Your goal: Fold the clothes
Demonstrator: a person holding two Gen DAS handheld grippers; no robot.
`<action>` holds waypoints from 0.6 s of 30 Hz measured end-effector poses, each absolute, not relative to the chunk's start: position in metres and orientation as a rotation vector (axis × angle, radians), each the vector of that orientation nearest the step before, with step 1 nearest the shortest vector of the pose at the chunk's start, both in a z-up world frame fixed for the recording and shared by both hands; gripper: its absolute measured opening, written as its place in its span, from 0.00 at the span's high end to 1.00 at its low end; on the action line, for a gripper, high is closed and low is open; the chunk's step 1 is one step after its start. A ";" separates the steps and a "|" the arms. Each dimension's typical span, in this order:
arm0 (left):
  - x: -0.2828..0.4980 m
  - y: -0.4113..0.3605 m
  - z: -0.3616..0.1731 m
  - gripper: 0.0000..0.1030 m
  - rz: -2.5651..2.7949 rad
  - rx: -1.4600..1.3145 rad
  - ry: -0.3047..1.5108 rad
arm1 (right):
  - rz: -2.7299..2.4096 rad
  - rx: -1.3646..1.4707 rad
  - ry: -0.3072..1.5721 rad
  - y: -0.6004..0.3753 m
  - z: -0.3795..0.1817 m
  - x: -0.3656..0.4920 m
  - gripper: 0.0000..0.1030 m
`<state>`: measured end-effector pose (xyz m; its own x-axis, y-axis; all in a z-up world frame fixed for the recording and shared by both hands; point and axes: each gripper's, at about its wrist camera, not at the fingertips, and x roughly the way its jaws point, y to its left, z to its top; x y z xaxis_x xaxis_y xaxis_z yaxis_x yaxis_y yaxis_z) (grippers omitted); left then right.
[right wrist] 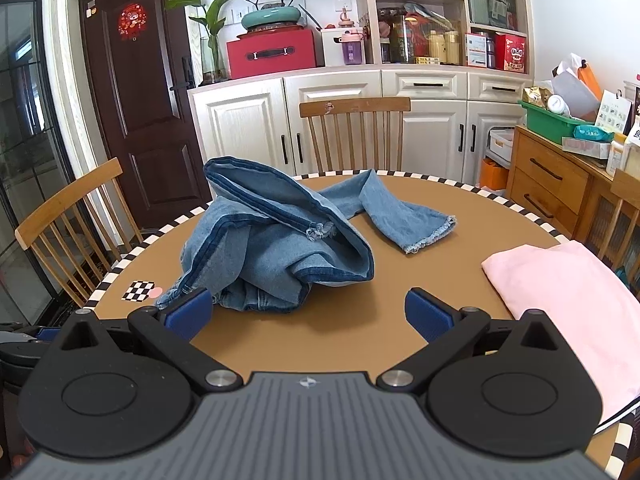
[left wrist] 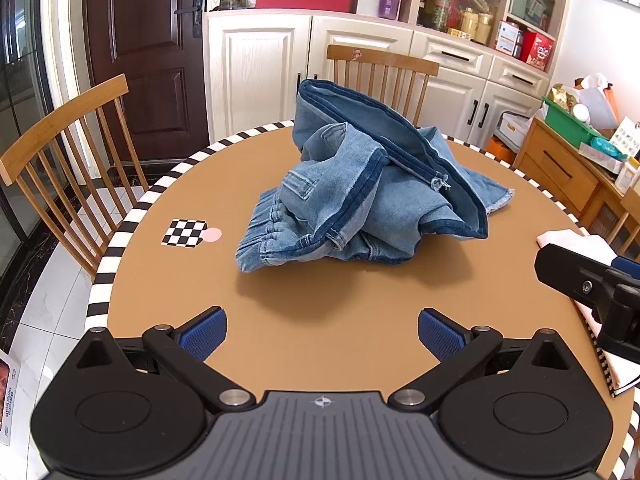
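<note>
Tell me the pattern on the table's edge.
Black and white stripes along the table's edge, clearest in the left wrist view.

You've got a round brown table (right wrist: 360, 344) with a striped rim, a checker marker (left wrist: 185, 233) and pink dot (left wrist: 212, 234) near its left edge. Wooden chairs (left wrist: 380, 76) around it. White cabinets (right wrist: 332, 116) behind, red box (right wrist: 271, 57) on top, dark door (right wrist: 140, 100) left, wooden dresser (right wrist: 548, 188) right.
</note>
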<state>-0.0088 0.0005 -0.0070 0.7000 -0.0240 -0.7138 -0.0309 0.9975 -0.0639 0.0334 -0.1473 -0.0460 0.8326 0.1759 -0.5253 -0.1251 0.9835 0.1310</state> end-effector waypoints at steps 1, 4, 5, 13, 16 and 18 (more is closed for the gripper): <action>-0.008 0.001 -0.007 0.00 0.005 -0.073 0.798 | 0.158 0.093 0.567 -0.147 -0.046 0.034 0.00; -0.009 0.002 -0.008 0.00 0.005 -0.081 0.800 | 0.154 0.095 0.571 -0.148 -0.047 0.034 0.00; -0.009 0.002 -0.008 0.00 0.004 -0.081 0.800 | 0.153 0.095 0.572 -0.148 -0.047 0.035 0.00; -0.009 0.004 -0.008 0.00 0.005 -0.081 0.800 | 0.147 0.097 0.582 -0.150 -0.051 0.036 0.00; -0.009 0.004 -0.009 0.00 0.006 -0.080 0.802 | 0.148 0.096 0.586 -0.149 -0.051 0.036 0.00; -0.009 0.004 -0.009 0.00 0.006 -0.079 0.804 | 0.149 0.093 0.588 -0.149 -0.051 0.036 0.00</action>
